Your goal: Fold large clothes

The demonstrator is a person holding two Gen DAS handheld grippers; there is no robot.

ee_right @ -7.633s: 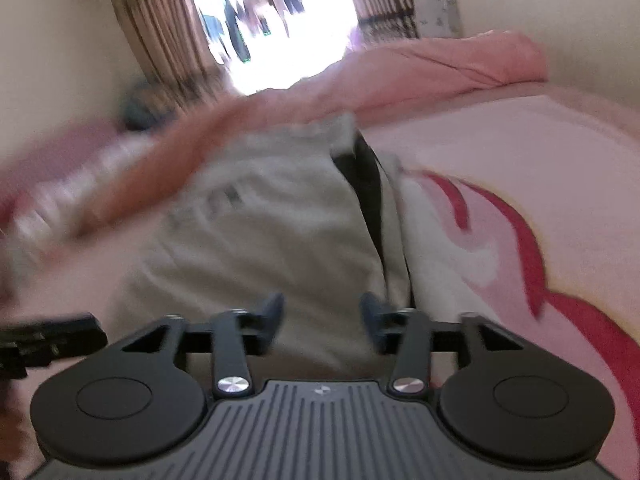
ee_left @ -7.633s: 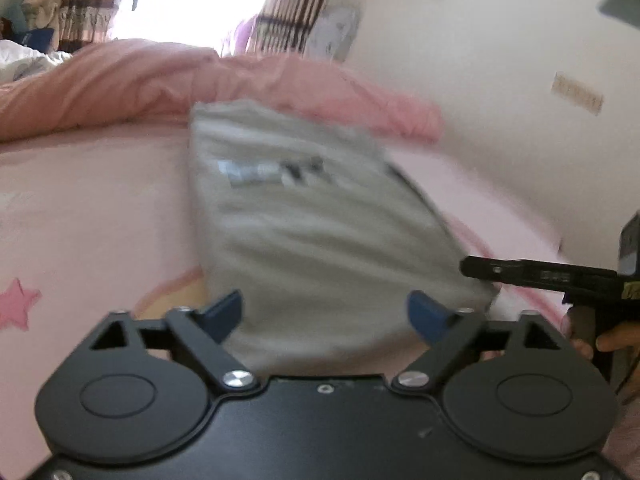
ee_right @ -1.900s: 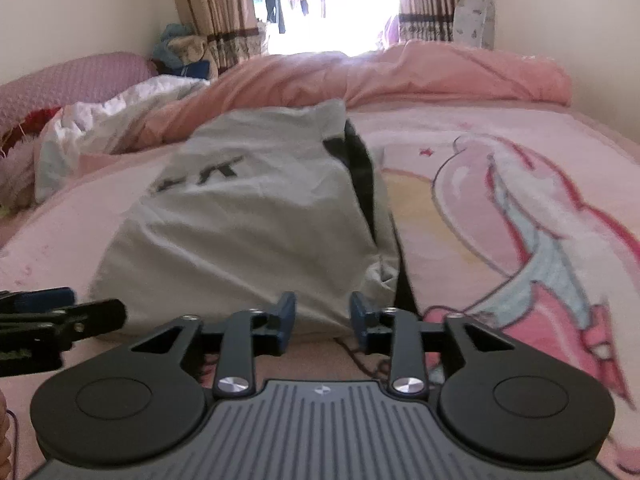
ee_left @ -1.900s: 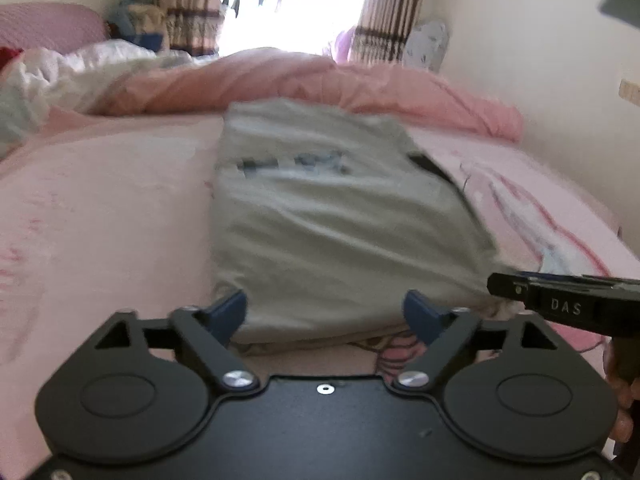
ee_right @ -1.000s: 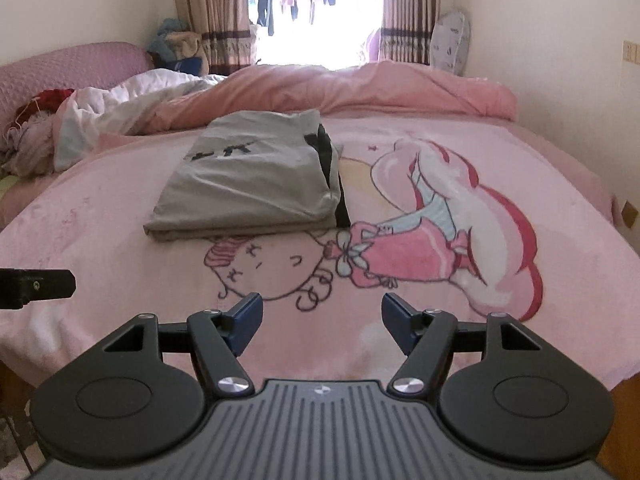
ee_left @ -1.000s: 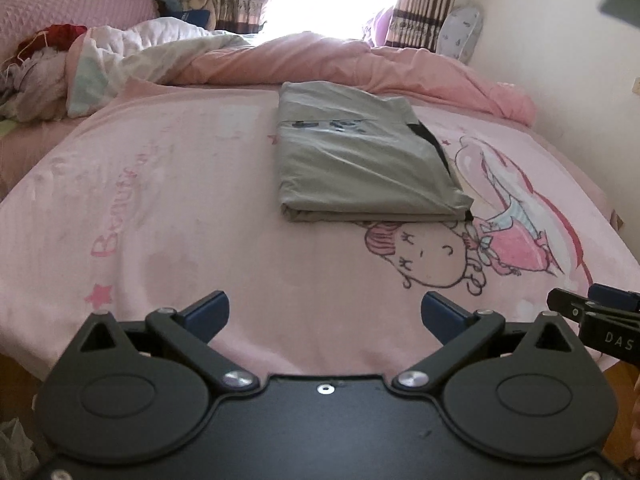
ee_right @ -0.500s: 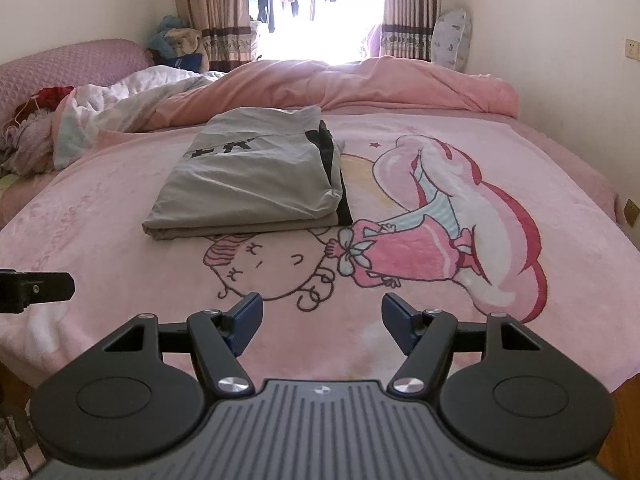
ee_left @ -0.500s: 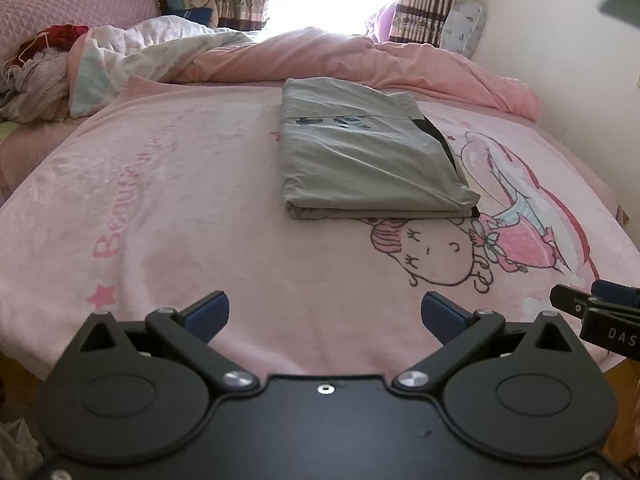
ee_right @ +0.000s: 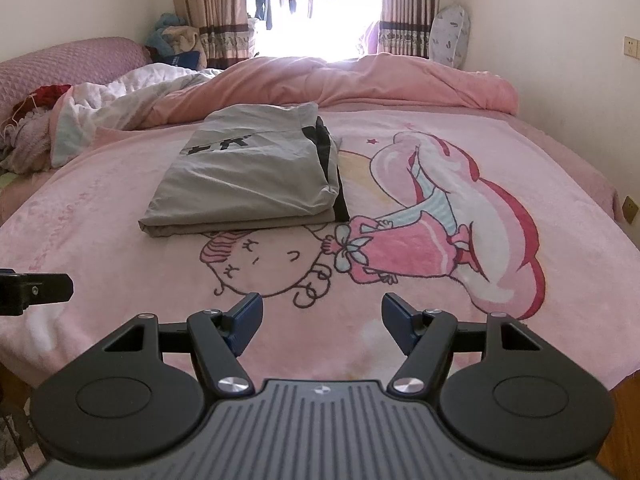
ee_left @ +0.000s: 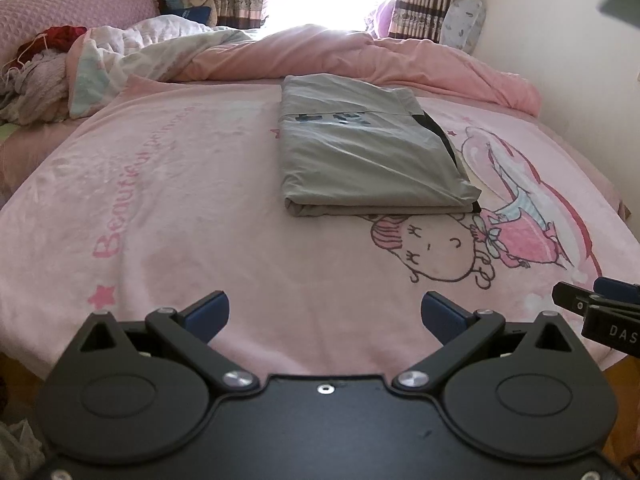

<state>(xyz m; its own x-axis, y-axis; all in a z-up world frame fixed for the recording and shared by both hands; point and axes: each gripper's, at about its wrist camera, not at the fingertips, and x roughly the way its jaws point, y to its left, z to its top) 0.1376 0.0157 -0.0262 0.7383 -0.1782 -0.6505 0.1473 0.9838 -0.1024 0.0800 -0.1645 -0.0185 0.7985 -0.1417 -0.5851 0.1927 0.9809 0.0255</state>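
A grey garment (ee_left: 368, 160) with dark lettering and a black edge lies folded into a flat rectangle in the middle of the pink bed cover (ee_left: 160, 200). In the right wrist view the same folded garment (ee_right: 256, 176) sits left of centre. My left gripper (ee_left: 325, 312) hangs open over the near edge of the bed, well short of the garment, nothing between its blue pads. My right gripper (ee_right: 322, 322) is open too, over the cartoon print, also clear of the cloth. Each gripper's tip shows at the side of the other's view.
A rumpled pink duvet (ee_right: 360, 80) lies across the far end of the bed, with a white quilt (ee_left: 132, 52) and a heap of clothes (ee_left: 32, 76) at the far left. A wall runs along the right side. The bed's near edge is just below the grippers.
Over two seconds both grippers drew back from the garment's near edge to the foot of the bed, and the right jaws widened. In the last second the views barely shift.
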